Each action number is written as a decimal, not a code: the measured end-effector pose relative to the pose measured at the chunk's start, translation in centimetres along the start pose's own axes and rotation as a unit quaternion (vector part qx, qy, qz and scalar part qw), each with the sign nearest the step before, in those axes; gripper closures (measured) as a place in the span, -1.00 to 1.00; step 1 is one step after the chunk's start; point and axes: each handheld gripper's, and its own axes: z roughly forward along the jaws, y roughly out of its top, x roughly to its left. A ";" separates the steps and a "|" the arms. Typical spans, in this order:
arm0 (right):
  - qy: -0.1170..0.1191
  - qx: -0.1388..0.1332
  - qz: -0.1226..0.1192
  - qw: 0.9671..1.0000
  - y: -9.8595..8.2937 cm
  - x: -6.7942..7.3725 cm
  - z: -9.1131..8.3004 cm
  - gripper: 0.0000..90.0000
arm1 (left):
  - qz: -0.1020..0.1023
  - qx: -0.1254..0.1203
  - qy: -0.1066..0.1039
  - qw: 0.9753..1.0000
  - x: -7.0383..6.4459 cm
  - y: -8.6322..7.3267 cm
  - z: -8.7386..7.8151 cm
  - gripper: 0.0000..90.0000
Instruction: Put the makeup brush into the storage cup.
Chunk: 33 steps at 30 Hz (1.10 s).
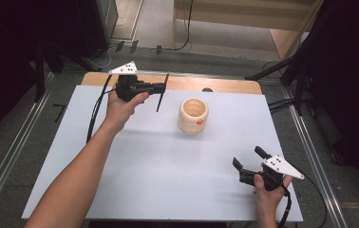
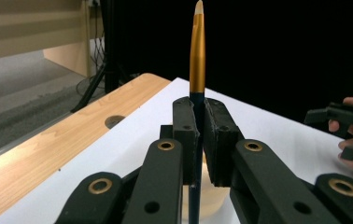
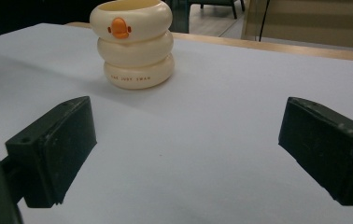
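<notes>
Cream ringed cup (image 1: 193, 115) stood mid-table. At its ten o'clock, the left hand-held gripper (image 1: 161, 88) pinched a dark brush (image 1: 162, 92), likely bound for the cup; right hand-held gripper (image 1: 247, 161) waited wide open at five o'clock.

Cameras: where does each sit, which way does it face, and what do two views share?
High view: above the near edge, looking forward and down on the table; both forearms, left gripper, right gripper.
Left gripper view: rides the left gripper, looking along jaws shut on a brush; right gripper beyond.
Right gripper view: between the right gripper's open jaws, facing the cup.
Shared: cup.
</notes>
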 end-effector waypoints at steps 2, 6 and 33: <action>0.000 -0.001 0.000 1.000 0.0 0.0 0.0 -0.91 | -0.003 -0.007 -0.002 1.000 -0.1 0.0 0.2 0.89; 0.000 -0.001 0.000 1.000 0.0 -0.1 -0.1 -0.91 | -0.003 -0.012 -0.003 1.000 -0.2 0.1 0.6 0.89; 0.001 0.000 0.000 1.000 -0.1 0.0 -0.1 -0.90 | -0.006 -0.047 -0.014 0.999 -1.3 1.2 4.5 0.89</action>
